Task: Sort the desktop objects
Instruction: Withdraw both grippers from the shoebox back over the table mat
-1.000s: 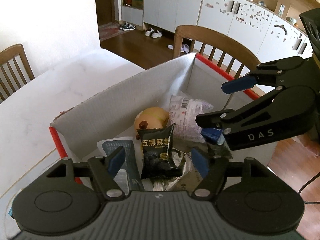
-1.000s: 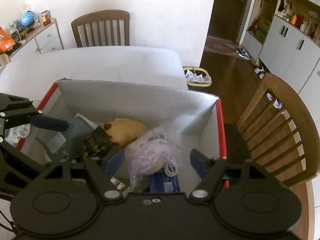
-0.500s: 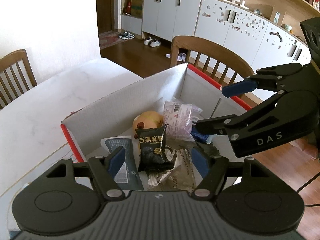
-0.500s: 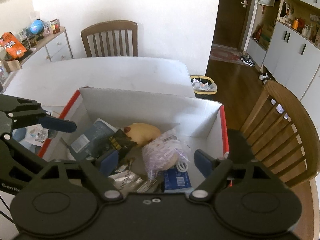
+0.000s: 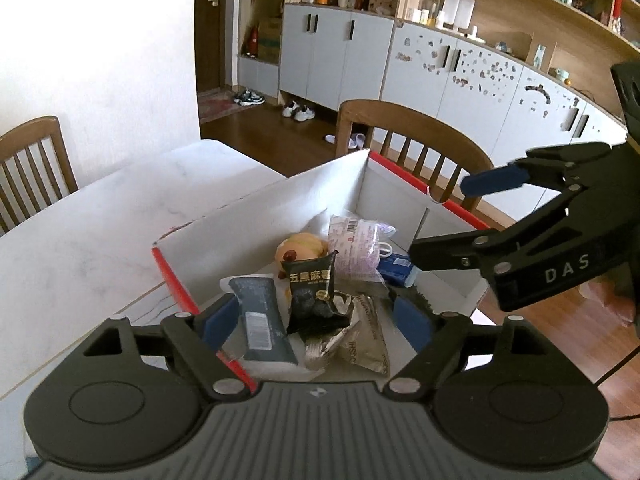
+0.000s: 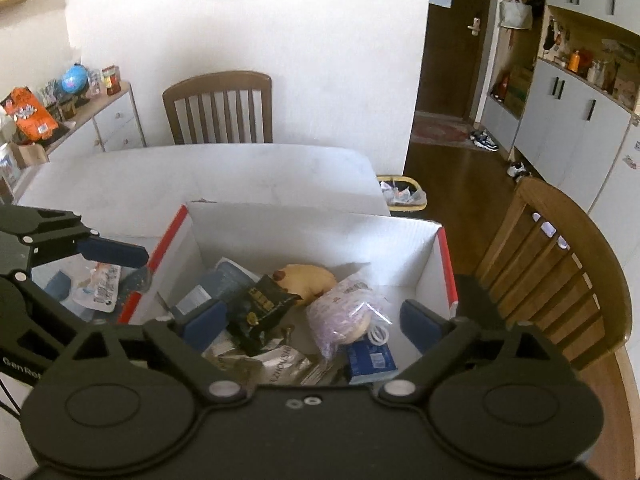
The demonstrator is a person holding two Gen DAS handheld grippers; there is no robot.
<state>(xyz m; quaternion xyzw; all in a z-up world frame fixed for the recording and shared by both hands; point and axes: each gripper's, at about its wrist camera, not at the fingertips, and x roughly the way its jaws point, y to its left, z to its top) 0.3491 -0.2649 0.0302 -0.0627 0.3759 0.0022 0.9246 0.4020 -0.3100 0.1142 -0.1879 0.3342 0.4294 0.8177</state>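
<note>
Jaws of both the left gripper (image 5: 316, 318) and right gripper (image 6: 314, 320) just widened, empty, seemingly above the box (image 6: 312, 232).

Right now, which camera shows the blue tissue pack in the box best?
The right wrist view: the blue tissue pack lies near the lens, top face visible. In the left wrist view the right claw covers part of it.

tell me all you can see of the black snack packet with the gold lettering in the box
The black foil snack packet with gold lettering is a small crimped pouch, propped roughly upright in the white cardboard box. It leans against the tan plush toy and rests on a crumpled silver wrapper. No gripper touches it.
</note>
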